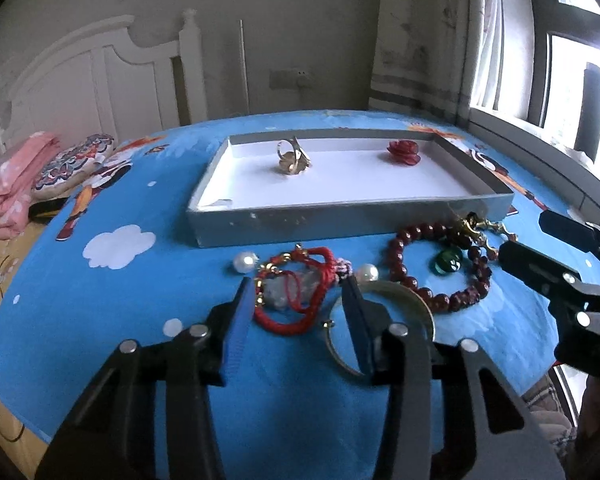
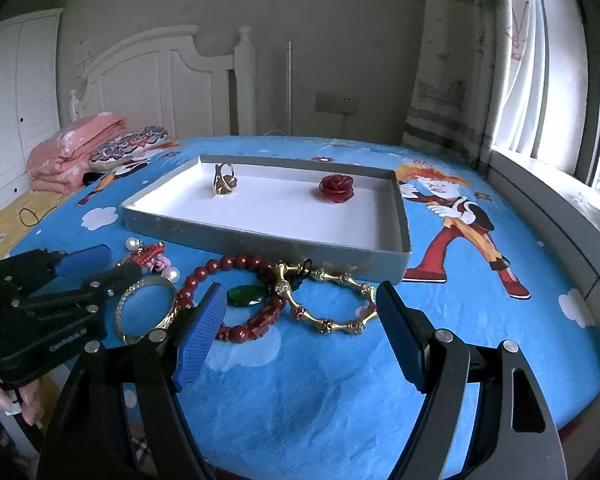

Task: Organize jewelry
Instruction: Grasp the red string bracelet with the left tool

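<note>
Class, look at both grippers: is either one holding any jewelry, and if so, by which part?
Neither holds anything. The left gripper stands open around the red cord bracelet, its pads not pressing on it. The right gripper is open over the bead bracelet.

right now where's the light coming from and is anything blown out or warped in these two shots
Left wrist view: daylight enters through the window at right, its panes blown out; the grey shallow tray bows with fisheye curvature. Right wrist view: the window again glares white at right, and the blue cartoon-print sheet curves away at the edges.
</note>
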